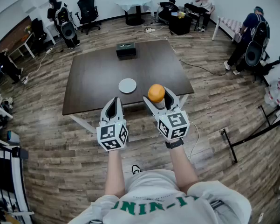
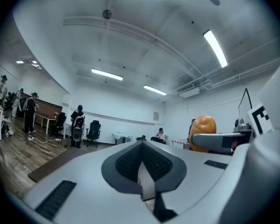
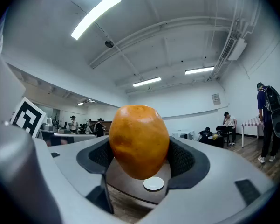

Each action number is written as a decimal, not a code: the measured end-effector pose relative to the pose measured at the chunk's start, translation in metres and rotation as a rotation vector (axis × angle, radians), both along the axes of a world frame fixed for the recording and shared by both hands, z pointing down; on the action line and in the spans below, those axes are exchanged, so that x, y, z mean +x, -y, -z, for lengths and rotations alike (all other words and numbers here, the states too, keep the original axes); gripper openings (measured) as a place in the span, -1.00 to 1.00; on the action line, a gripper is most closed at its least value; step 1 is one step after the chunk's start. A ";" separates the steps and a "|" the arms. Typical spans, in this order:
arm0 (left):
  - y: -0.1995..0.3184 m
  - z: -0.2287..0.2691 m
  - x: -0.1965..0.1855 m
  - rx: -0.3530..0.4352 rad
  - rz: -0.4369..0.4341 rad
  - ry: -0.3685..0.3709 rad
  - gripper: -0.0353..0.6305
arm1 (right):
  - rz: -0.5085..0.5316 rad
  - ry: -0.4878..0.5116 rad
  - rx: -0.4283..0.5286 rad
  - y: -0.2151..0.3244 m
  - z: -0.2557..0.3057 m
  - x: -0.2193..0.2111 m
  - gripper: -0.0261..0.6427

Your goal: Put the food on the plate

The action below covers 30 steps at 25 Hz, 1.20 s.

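An orange fruit (image 1: 156, 93) is clamped between the jaws of my right gripper (image 1: 157, 97), held in the air at the near edge of the dark table (image 1: 98, 73). In the right gripper view the fruit (image 3: 139, 139) fills the gap between the pads, with the small white plate (image 3: 153, 183) far below it. The plate (image 1: 127, 85) lies on the table near its front edge, left of the fruit. My left gripper (image 1: 114, 104) hovers beside the right one, shut and holding nothing; in its own view (image 2: 142, 164) the pads meet, and the fruit (image 2: 202, 130) shows at right.
A dark box (image 1: 126, 49) sits at the table's far side. Office chairs (image 1: 87, 12), a small white table (image 1: 135, 6) and several people stand around the room. Cables run across the wooden floor (image 1: 209, 101) right of the table.
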State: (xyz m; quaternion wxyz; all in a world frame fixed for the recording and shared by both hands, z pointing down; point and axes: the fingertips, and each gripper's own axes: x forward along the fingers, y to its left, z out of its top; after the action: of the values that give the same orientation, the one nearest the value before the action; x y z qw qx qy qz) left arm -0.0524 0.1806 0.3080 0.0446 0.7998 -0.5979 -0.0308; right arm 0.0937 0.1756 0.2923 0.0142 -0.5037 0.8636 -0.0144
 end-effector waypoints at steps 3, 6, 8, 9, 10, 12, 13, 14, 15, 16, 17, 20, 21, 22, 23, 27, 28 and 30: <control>0.002 -0.001 -0.011 -0.003 -0.007 0.002 -0.86 | 0.002 0.002 -0.003 0.002 -0.001 -0.013 0.15; 0.001 -0.004 -0.021 -0.009 -0.016 0.004 -0.86 | 0.006 0.002 -0.012 0.002 -0.004 -0.027 0.15; 0.000 -0.008 -0.029 -0.015 -0.024 0.007 -0.86 | 0.010 0.003 -0.021 0.003 -0.009 -0.039 0.15; 0.000 -0.010 -0.033 -0.019 -0.028 0.006 -0.86 | 0.013 0.003 -0.027 0.003 -0.011 -0.046 0.15; 0.000 -0.012 -0.038 -0.022 -0.032 0.004 -0.86 | 0.016 0.002 -0.032 0.003 -0.014 -0.053 0.15; -0.001 -0.015 -0.048 -0.026 -0.038 -0.002 -0.86 | 0.022 -0.002 -0.039 0.002 -0.018 -0.067 0.15; -0.001 -0.016 -0.053 -0.028 -0.041 -0.007 -0.86 | 0.025 -0.004 -0.042 0.002 -0.019 -0.074 0.15; -0.002 -0.017 -0.057 -0.029 -0.043 -0.013 -0.86 | 0.028 -0.006 -0.045 0.001 -0.020 -0.080 0.15; -0.002 -0.018 -0.062 -0.031 -0.044 -0.019 -0.86 | 0.030 -0.009 -0.049 0.001 -0.021 -0.085 0.15; -0.002 -0.020 -0.066 -0.032 -0.045 -0.027 -0.86 | 0.031 -0.010 -0.054 0.000 -0.023 -0.090 0.15; -0.002 -0.022 -0.069 -0.034 -0.045 -0.032 -0.86 | 0.031 -0.009 -0.059 0.001 -0.024 -0.094 0.15; 0.002 -0.028 -0.077 -0.043 -0.051 -0.040 -0.86 | 0.041 0.009 -0.065 0.005 -0.028 -0.105 0.15; 0.003 -0.030 -0.080 -0.048 -0.051 -0.045 -0.86 | 0.049 0.021 -0.062 0.005 -0.029 -0.109 0.15; 0.004 -0.033 -0.085 -0.053 -0.049 -0.053 -0.86 | 0.053 0.029 -0.061 0.005 -0.030 -0.114 0.15; 0.004 -0.035 -0.090 -0.057 -0.045 -0.063 -0.86 | 0.054 0.032 -0.063 0.004 -0.033 -0.118 0.15; 0.007 -0.045 -0.101 -0.066 -0.032 -0.082 -0.86 | 0.057 0.040 -0.091 0.011 -0.045 -0.127 0.15; 0.011 -0.047 -0.102 -0.070 -0.030 -0.084 -0.86 | 0.060 0.046 -0.099 0.015 -0.047 -0.128 0.15; 0.024 -0.052 -0.102 -0.079 -0.026 -0.086 -0.86 | 0.068 0.052 -0.108 0.027 -0.051 -0.127 0.15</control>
State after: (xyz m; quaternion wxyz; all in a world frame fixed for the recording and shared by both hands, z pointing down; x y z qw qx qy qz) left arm -0.1540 0.1565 0.3598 0.1023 0.8029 -0.5859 -0.0408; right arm -0.0337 0.1482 0.3435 0.0090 -0.4735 0.8776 -0.0747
